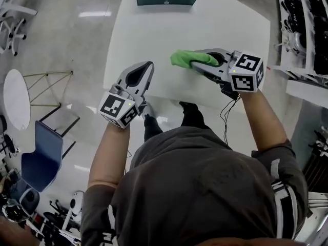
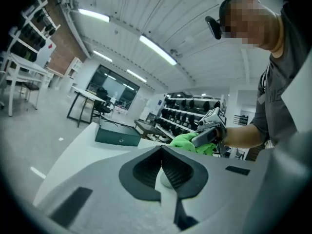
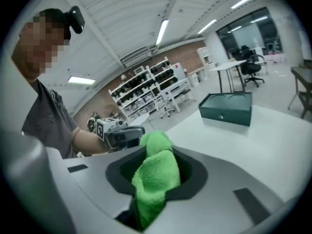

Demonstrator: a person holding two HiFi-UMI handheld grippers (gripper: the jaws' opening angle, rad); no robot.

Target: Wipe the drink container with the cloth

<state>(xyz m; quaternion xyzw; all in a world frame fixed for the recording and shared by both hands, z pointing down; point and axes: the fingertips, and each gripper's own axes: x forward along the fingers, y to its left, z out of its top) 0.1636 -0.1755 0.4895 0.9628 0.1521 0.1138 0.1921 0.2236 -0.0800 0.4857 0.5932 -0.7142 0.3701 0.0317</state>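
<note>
Cloth point(image 1: 185, 58), green and bunched, is clamped in the right gripper's point(image 1: 201, 61) fingers over the near right of the white surface point(image 1: 225, 29). No drink container shows in any view, so wiping may stall, or the loose end could slip free. The left gripper's point(image 2: 161, 152) fingers meet at their tips, holding nothing.
</note>
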